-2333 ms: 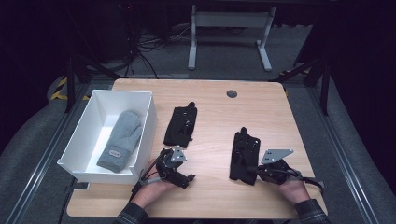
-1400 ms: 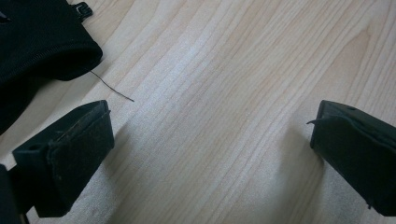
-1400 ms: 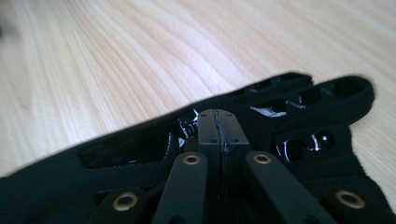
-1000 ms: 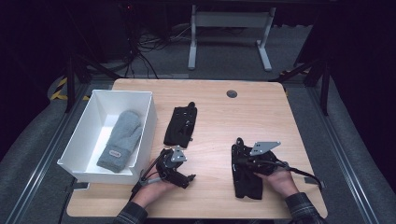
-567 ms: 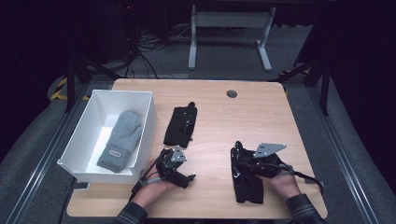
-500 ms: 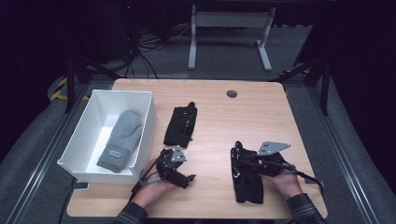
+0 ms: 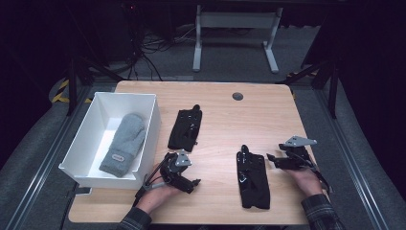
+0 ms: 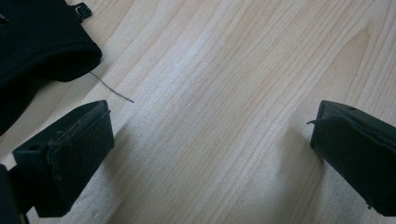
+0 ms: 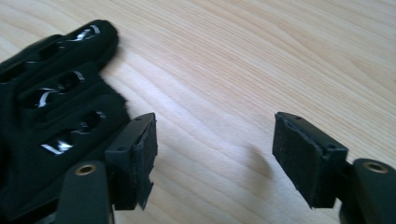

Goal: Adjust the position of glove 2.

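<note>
A: High view first. Wooden table (image 7: 287, 120), white bin (image 7: 91, 143) at its left edge with a grey mitten (image 7: 124, 143) lying inside. Two black gloves out on the wood: far glove (image 7: 186, 129) just beside the bin's right wall, near glove (image 7: 252, 177) toward the front, right of centre. Left gripper (image 7: 184, 178) resting low in a hand at the front edge, below the far glove. Right gripper (image 7: 276, 160) just beside the near glove's right side, apart from it.

B: Claws?

A: Too small up there to judge. Left gripper view: jaws spread wide over bare wood, nothing between them; black fabric of a glove cuff (image 8: 42, 46) at upper left, a loose thread (image 8: 112, 88) trailing off its hem.

B: And the right gripper view?

A: Also wide, empty, bare grain between the pads. Near glove (image 9: 51, 93) against the left jaw's outer side, glossy ribbed patches on the finger backs.

B: Handling?

A: Probably light, soft, limp; likely to sag and fold once lifted. Glossy patches perhaps slick. Best pinched at a fabric edge, cuff or side, jaws pressed down to the wood so one slides under the cloth.
</note>
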### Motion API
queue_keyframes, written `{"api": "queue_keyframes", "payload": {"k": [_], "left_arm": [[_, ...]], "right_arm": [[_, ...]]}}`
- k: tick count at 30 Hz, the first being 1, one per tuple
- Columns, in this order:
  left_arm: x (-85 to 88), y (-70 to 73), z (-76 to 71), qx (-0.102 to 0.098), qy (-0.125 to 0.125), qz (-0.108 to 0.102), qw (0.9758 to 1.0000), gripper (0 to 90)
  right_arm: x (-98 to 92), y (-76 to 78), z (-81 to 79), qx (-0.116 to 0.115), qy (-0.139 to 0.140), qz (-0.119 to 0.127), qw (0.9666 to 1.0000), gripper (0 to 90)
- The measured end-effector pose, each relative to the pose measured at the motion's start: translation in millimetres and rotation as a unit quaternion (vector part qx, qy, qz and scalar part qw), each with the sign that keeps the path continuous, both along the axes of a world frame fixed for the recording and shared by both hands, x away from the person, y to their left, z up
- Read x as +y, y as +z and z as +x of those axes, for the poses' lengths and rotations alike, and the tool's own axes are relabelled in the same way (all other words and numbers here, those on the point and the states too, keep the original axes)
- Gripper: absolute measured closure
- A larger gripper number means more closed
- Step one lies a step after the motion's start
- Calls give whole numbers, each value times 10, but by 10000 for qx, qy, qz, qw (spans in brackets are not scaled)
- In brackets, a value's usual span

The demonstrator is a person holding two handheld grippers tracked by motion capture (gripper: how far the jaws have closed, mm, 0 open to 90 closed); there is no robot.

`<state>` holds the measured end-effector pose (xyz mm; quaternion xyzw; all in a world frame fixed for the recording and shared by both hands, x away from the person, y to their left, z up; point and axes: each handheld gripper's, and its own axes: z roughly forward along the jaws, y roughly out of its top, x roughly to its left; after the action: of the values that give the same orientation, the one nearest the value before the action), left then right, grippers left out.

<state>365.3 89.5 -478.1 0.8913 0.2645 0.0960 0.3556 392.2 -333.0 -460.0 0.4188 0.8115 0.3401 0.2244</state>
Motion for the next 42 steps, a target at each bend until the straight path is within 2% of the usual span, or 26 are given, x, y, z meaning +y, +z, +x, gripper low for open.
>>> {"api": "queue_keyframes", "payload": {"k": [5, 9, 10, 13, 17, 18, 20, 22, 24, 27, 29, 34, 37, 38, 40, 42], "left_arm": [[-6, 8, 8, 30, -23, 40, 10000, 0], [-38, 43, 11, 119, 48, 203, 9997, 0], [-44, 49, 10, 112, 71, 233, 9996, 0], [-46, 78, 28, 144, 89, 211, 9996, 0], [-25, 138, 85, 151, 231, 15, 9996, 2], [-16, 154, 107, 210, 255, -44, 9994, 10], [-17, 183, 156, 306, 322, -49, 9990, 16], [-25, 222, 203, 272, 410, -64, 9988, 24], [-26, 250, 252, 272, 494, -200, 9982, 61], [-39, 305, 326, 314, 587, -168, 9976, 128], [-38, 345, 371, 250, 723, -260, 9967, 174], [-45, 409, 524, 167, 1002, -259, 9945, 361], [-38, 432, 651, 250, 1177, -241, 9924, 488], [-37, 438, 691, 208, 1250, -249, 9916, 528], [-32, 445, 774, 309, 1309, -287, 9905, 603], [-49, 450, 858, 285, 1375, -257, 9898, 689]], "right_arm": [[-51, -40, 51, 67, -142, 17, 9999, 240], [-68, -53, 78, 175, -262, 140, 9994, 184], [-75, -74, 84, 142, -328, 165, 9992, 134], [-80, -78, 90, 169, -360, 179, 9990, 124], [-80, -79, 90, 170, -361, 179, 9990, 124], [-80, -78, 91, 171, -359, 179, 9990, 124], [-80, -78, 90, 172, -361, 180, 9990, 124], [-81, -79, 91, 171, -353, 178, 9991, 124], [-81, -78, 91, 174, -351, 181, 9991, 123], [-82, -78, 91, 177, -350, 184, 9991, 123], [-82, -79, 92, 174, -346, 182, 9991, 123], [-82, -79, 91, 172, -345, 181, 9991, 124], [-82, -79, 91, 174, -341, 182, 9991, 124], [-81, -79, 91, 173, -336, 183, 9991, 125], [-80, -78, 90, 169, -305, 187, 9992, 128], [-78, -79, 89, 170, -278, 199, 9993, 130]]}}
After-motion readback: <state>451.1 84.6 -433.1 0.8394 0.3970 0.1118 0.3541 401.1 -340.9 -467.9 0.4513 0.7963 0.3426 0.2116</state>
